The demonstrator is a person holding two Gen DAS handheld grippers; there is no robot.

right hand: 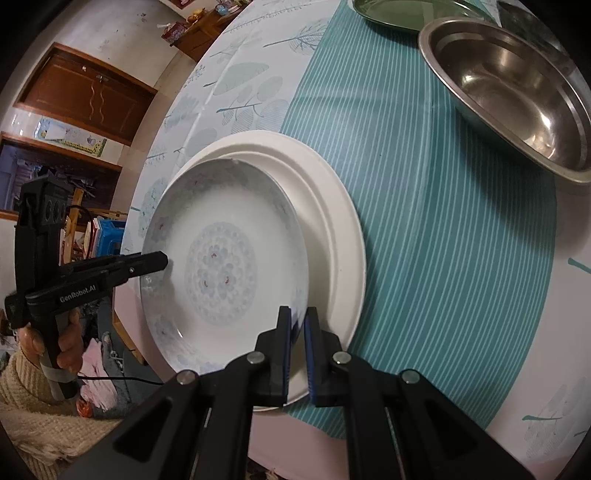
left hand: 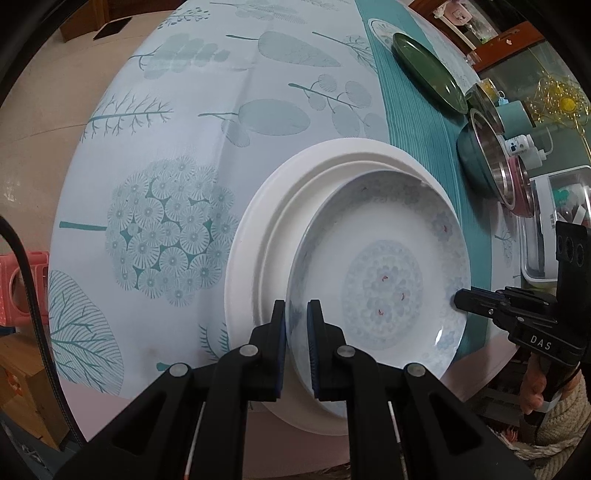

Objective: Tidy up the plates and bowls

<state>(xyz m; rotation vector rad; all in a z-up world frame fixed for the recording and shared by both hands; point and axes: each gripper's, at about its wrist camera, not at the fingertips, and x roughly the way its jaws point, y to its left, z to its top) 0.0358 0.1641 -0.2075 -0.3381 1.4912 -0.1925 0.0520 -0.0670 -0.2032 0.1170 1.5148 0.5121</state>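
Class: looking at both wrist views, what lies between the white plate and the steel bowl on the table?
Nothing stands there. In the right wrist view, only a bare stretch of the teal striped runner separates the white plate from the steel bowl.

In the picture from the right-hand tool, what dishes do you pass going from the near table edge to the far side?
Patterned plate clamped at its near rim by the right gripper, lying on the larger white plate → steel bowl → green plate.
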